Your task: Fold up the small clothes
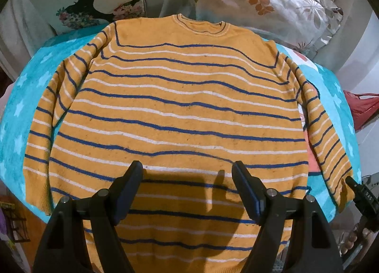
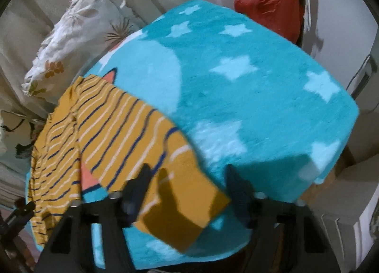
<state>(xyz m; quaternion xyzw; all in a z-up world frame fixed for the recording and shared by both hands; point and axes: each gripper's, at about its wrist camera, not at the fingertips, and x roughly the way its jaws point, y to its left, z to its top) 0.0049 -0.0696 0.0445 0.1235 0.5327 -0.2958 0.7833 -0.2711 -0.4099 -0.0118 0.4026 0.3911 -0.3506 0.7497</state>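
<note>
While spread flat, striped sweater (image 1: 180,107)

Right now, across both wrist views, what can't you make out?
- Hem of the yellow knitted sweater with blue and white stripes: left wrist view, hidden behind the left tongs and cut off by the bottom edge.
- Sleeve cuff between the right tongs: right wrist view, motion blur; contact with the pads unclear.
- Near edge of the turquoise star-print blanket: right wrist view, behind the tongs' body.
</note>
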